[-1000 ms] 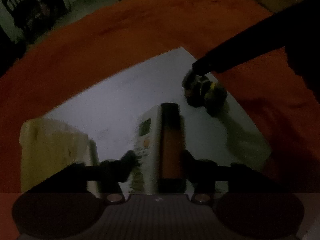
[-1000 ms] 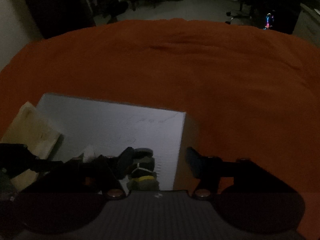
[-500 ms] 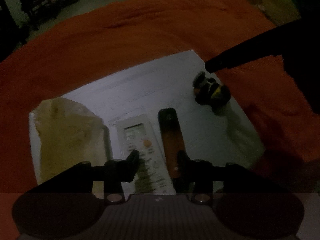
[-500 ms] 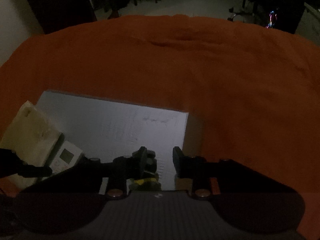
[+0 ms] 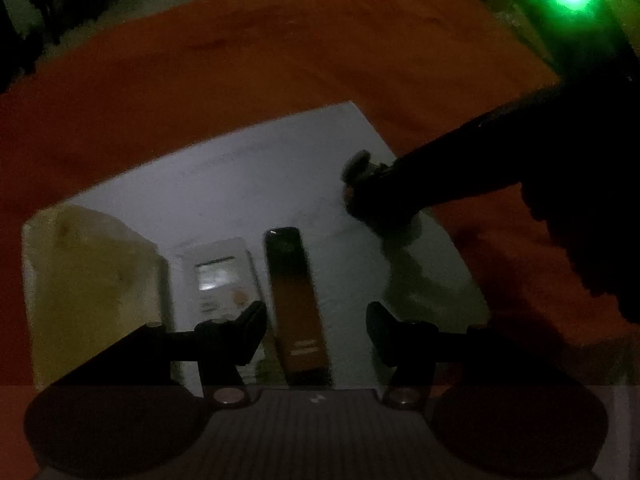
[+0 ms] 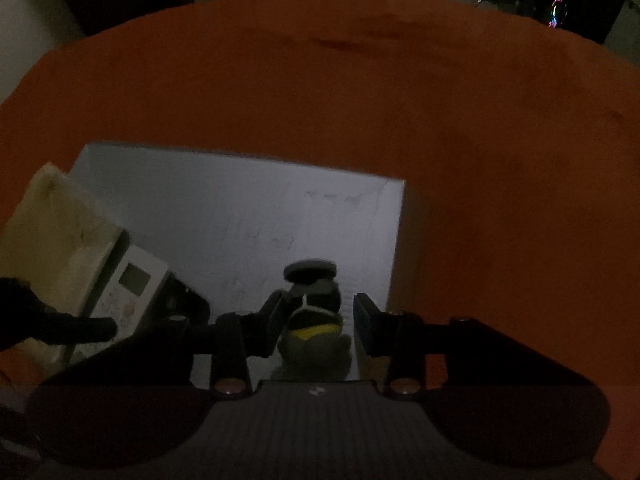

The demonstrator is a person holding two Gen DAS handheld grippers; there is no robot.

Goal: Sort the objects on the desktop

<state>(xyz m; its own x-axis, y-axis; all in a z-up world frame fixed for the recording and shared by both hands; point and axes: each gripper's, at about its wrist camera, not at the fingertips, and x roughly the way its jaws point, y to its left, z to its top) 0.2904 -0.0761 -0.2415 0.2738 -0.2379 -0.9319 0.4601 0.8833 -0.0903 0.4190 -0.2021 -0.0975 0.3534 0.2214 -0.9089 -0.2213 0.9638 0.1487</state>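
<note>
**White board is nearly loaded, toy going down last**

White board [image 6: 240,216] on the orange cloth [image 6: 400,100] seems to be the sorting spot, and most of the stuff already sits on it. In the left wrist view, low and centre, the dark remote [image 5: 294,296] lies flat right beside the white remote [image 5: 218,276], roughly side by side. A yellowish pad [image 5: 92,276] is at the left edge, just beside the white one. It's too dark to say what the pad really is.

The left gripper [image 5: 316,330] is opening. The dark remote lies between its jaws but the pads aren't pressing on it, so I'd call that one placed.

The right gripper [image 6: 316,322] straddles a small dark toy [image 6: 314,308] with a yellow stripe, near the board's right edge. Its jaws are opening too, and there's a visible gap on the right side, so no grip as far as I can see.

No bin or tray anywhere, just the flat board. Nothing loose on the cloth in either view, so I'd guess there's little left to do.
</note>
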